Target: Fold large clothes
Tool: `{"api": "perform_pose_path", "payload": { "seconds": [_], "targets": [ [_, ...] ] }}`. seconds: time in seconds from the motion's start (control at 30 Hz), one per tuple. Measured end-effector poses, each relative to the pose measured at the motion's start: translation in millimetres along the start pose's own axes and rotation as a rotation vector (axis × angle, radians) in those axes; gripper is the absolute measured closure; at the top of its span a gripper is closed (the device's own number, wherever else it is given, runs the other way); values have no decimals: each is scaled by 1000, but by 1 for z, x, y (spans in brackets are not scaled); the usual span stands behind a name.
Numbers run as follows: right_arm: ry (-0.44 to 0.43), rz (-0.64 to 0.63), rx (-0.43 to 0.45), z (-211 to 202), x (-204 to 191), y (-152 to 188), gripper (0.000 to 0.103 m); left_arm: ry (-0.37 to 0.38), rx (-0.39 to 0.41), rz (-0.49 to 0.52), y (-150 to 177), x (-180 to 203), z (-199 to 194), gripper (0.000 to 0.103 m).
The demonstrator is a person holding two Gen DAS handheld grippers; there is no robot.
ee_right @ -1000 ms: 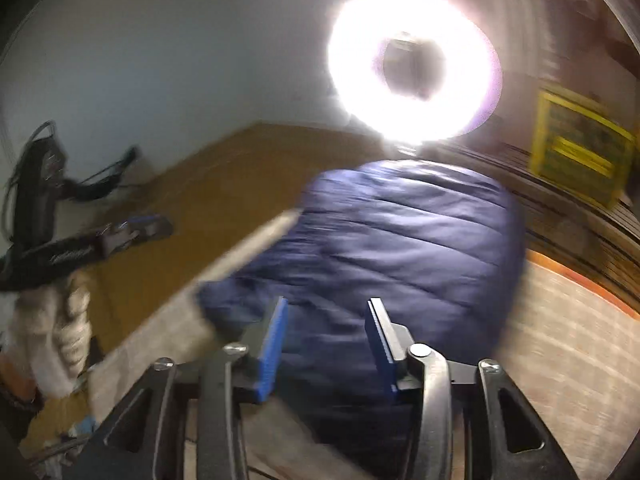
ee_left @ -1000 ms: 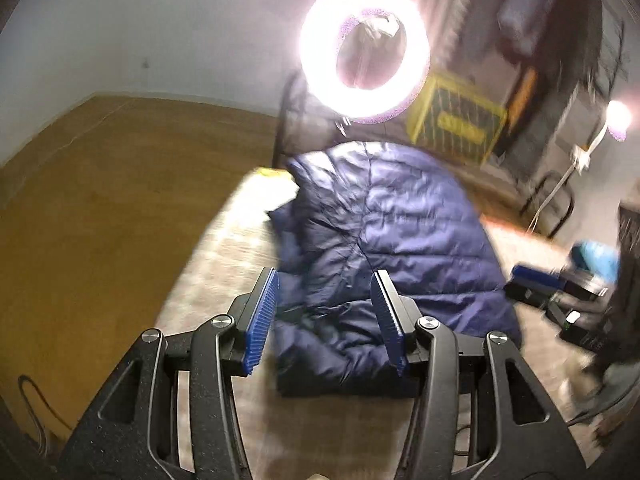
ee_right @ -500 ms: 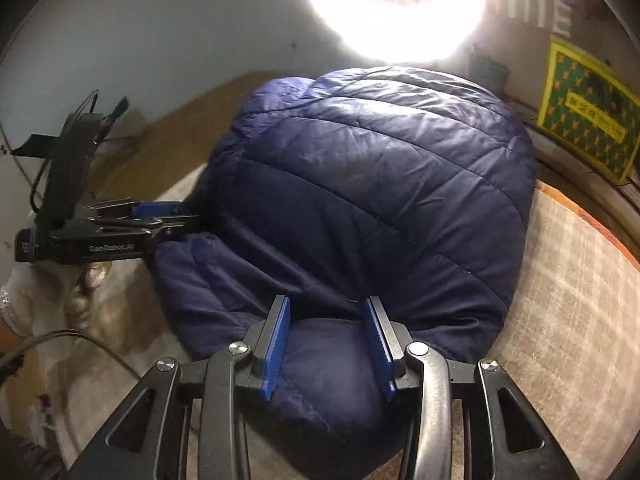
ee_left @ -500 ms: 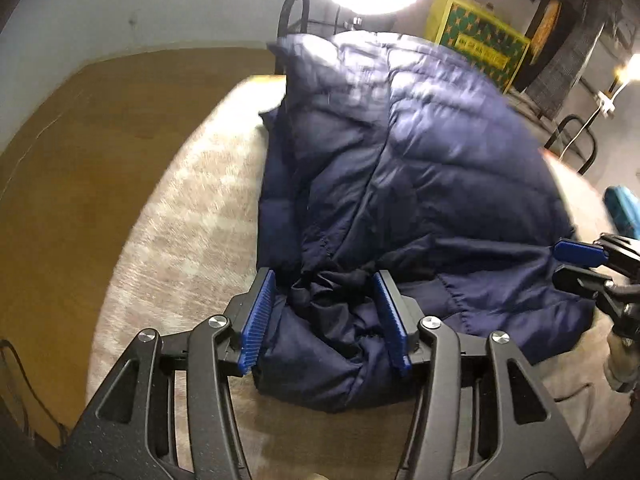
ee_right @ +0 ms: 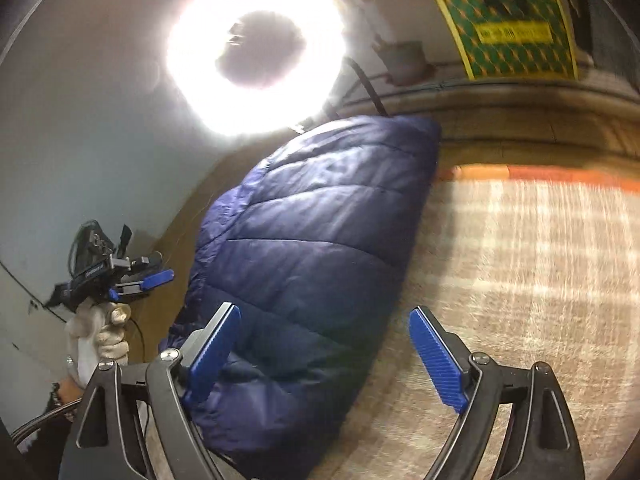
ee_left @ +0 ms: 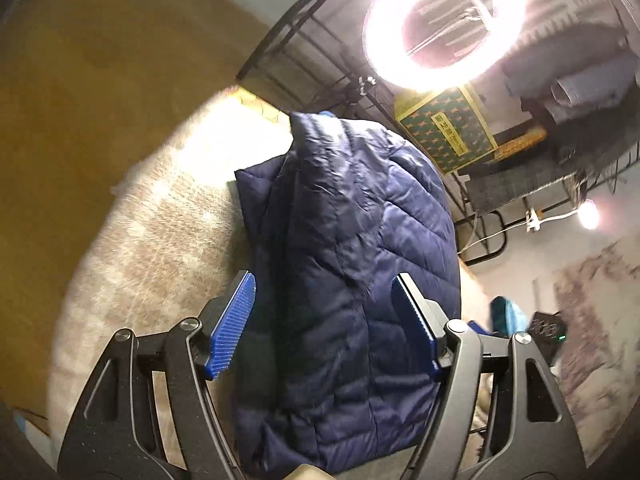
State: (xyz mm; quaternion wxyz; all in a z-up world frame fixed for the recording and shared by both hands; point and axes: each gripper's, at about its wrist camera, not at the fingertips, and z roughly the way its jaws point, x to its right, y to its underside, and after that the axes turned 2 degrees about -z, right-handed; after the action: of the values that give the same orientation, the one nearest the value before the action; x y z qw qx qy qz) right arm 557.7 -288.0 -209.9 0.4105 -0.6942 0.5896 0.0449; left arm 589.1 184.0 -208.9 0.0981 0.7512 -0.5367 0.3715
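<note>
Jacket (ee_left: 352,280) lies folded into a long bundle on the checked blanket (ee_right: 520,260), likely laid there to settle after a fold. Left gripper (ee_left: 332,332): jaws have just been opening, now wide; bundle shows between and beyond the fingers, pads not pressing it. Right gripper (ee_right: 324,356): jaws also just opened, wide, empty; jacket edge lies by its left finger, bare blanket by the right. Both point steeply down, rolled. Gloved hand (ee_right: 100,332) grips the left tool's handle
</note>
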Motion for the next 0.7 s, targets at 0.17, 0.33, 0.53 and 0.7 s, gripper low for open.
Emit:
{"api": "perform_pose_path", "payload": {
  "seconds": [0.17,0.33,0.53,0.7],
  "targets": [
    [-62,104,-15,15,29,-8,13,6,-15,-21,-11,-8,23,30],
    [-13,74,54,21,29,-23,22,-67,-20,-5,-21,-7,45,30],
    [177,-167,119,48,-6,-65,58,-127,-7,9,-21,-12,60,30],
    [272,-188,32,98,-6,-79,58,-117,-16,3,-20,-21,66,29]
  ]
}}
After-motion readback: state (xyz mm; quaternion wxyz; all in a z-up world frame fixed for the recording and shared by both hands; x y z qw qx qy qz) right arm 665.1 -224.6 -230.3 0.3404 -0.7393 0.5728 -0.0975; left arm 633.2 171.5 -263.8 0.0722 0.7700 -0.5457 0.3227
